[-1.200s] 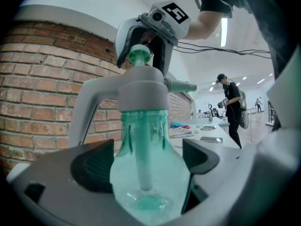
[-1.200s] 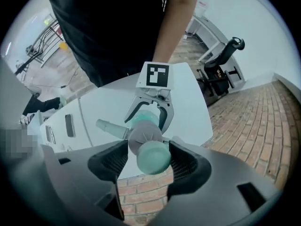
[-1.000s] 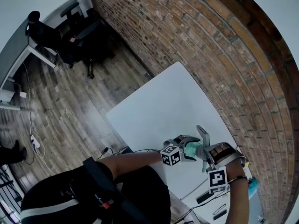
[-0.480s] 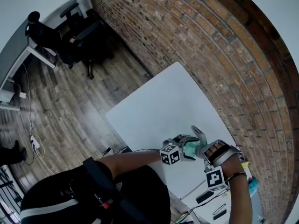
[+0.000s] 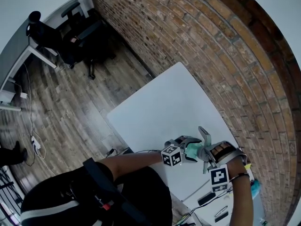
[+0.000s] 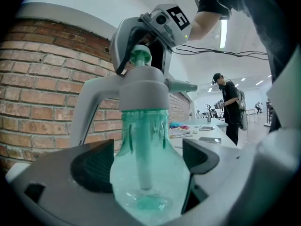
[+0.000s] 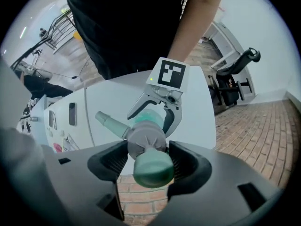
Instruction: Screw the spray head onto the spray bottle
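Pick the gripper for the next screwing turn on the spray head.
Right. The right gripper is clamped on the spray head at its grey collar, ready to twist; the left gripper grips the spray bottle body, probably best used to steady it.

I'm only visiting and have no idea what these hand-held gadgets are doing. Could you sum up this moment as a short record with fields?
left gripper: fingers closed on the belly of the teal spray bottle
right gripper: fingers clamped on the collar of the grey spray head
head and bottle: the head sits on the bottle's neck with its tube reaching down inside; how far it is screwed on cannot be told
setting: held over a white table beside a brick wall
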The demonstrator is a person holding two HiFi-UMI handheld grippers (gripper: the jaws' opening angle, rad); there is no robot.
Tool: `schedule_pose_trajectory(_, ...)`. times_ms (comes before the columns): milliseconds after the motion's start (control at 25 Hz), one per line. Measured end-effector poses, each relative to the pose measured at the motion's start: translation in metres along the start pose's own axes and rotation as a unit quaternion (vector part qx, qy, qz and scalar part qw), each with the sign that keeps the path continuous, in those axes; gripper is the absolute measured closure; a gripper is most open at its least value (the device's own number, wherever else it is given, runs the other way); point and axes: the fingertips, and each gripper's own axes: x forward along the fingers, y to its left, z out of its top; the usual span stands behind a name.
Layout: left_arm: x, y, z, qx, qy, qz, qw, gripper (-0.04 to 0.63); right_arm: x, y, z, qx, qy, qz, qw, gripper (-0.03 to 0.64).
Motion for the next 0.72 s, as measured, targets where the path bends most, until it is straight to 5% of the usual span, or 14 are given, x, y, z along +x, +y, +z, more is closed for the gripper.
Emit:
schedule_pose_trajectory(360,-0.0007,-0.0006,-0.0004,-0.001,-0.001,0.001,1.0000,0.140,0.0015,-0.0024,-0.0001,0.168,-0.013,0.009,0.986,0.344)
schedule_pose_trajectory(720,-0.0012,-0.0004,-0.0004,0.000,-0.001,0.001,1.0000,0.141,0.0018,-0.0041,-0.0027,0.364,-0.033,0.019,0.930,0.344)
